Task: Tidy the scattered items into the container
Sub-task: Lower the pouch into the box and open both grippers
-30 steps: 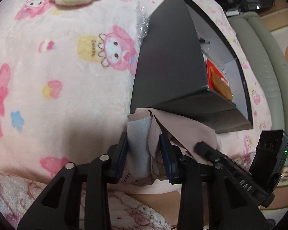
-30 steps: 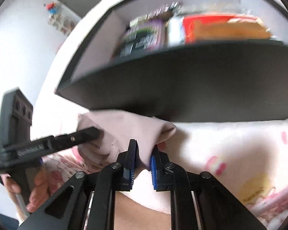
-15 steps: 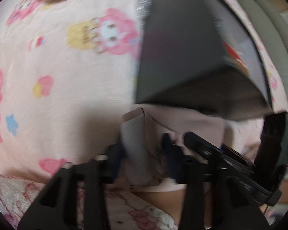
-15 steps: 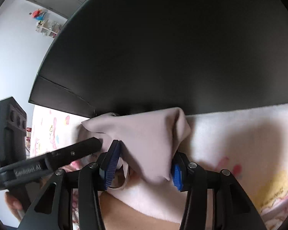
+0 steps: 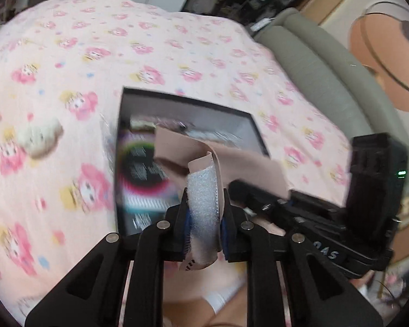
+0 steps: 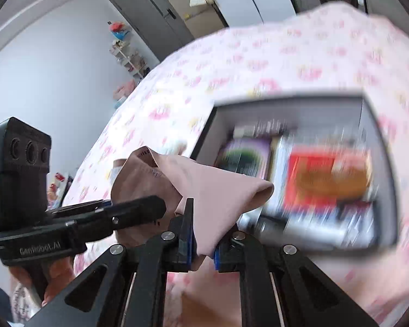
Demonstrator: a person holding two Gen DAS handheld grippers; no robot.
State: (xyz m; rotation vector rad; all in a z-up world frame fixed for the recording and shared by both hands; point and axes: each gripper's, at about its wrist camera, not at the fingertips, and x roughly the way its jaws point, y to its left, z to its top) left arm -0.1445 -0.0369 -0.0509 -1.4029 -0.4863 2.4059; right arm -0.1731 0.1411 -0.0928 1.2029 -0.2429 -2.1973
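Both grippers carry one beige fabric piece (image 5: 218,160) in the air above the near edge of the black box (image 5: 252,125), which sits open-topped on the pink cartoon-print bed cover (image 5: 68,62). The left gripper (image 5: 204,223) is pinching the end that bears a pale fuzzy fastening strip (image 5: 203,201), its pads pressed onto the strip from both sides. The right gripper (image 6: 203,242) is clamped nearly closed on the other, folded end of the same fabric (image 6: 218,188), which bunches up between its pads.

Inside the box lie a purple-and-green packet (image 6: 245,158) on the side nearer the left gripper and a red-and-orange packet (image 6: 324,174) beside it, so little free floor is left.

To do this step well, I judge that the fabric should be carried further over the box until all of it hangs inside the rim, then lowered onto the packets before either gripper lets go. Both ends should travel together, so the cloth stays taut enough not to drag on the near wall. Letting go too early would likely leave a flap draped over the rim. The fuzzy strip may cling to the pad or the cloth, so the left gripper should spread fully and lift straight away.

A small white plush toy (image 5: 38,136) lies on the bed cover beyond the box's left wall, not yet put away.
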